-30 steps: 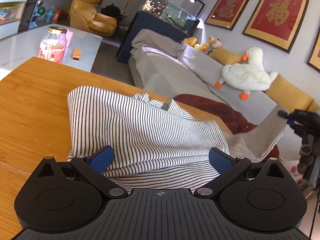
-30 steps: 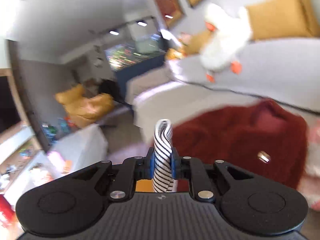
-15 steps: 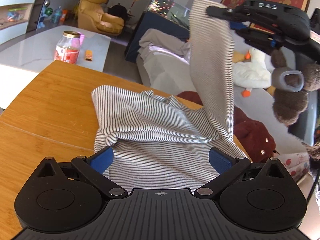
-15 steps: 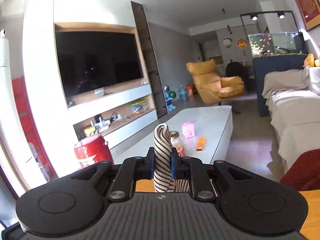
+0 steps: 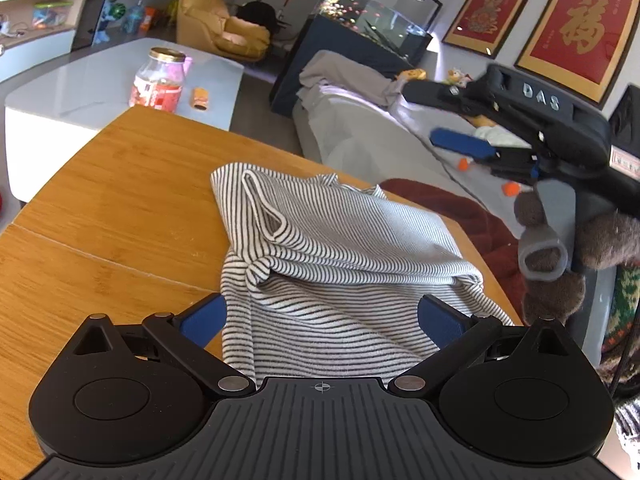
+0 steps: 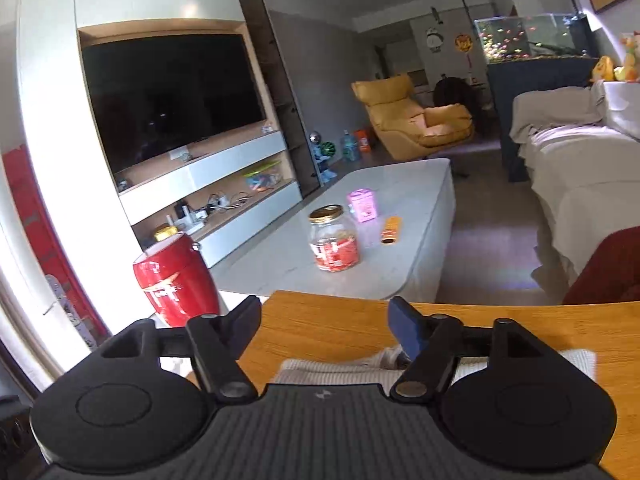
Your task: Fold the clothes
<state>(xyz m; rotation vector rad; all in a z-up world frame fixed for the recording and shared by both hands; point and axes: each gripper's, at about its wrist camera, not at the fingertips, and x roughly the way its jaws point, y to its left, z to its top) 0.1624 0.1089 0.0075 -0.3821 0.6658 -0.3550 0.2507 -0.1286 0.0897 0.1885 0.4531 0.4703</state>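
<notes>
The striped shirt (image 5: pixel 340 256) lies on the desk (image 5: pixel 120 200), stretching away from the left gripper (image 5: pixel 320 316), whose wide, empty fingers straddle its near hem. The right gripper (image 5: pixel 460 140), its fingers just opened and empty, hovers above the shirt's far right side, so the left is nearer.

The left wrist camera sat low behind its own left gripper (image 5: pixel 320 316) and looked forward and downward across the wooden table (image 5: pixel 120 200), close over the striped garment (image 5: pixel 320 248), toward the sofa (image 5: pixel 360 140) and the framed pictures (image 5: pixel 580 28) on the far wall. The right wrist camera sat behind the right gripper (image 6: pixel 326 322), near the table edge (image 6: pixel 340 316), and faced the television wall (image 6: pixel 172 92). Both views shared the white coffee table (image 5: pixel 80 84) (image 6: pixel 400 216), glass jar (image 5: pixel 160 80) (image 6: pixel 334 240), yellow armchair (image 5: pixel 220 28) (image 6: pixel 416 116) and fish tank (image 5: pixel 360 4) (image 6: pixel 528 36).
</notes>
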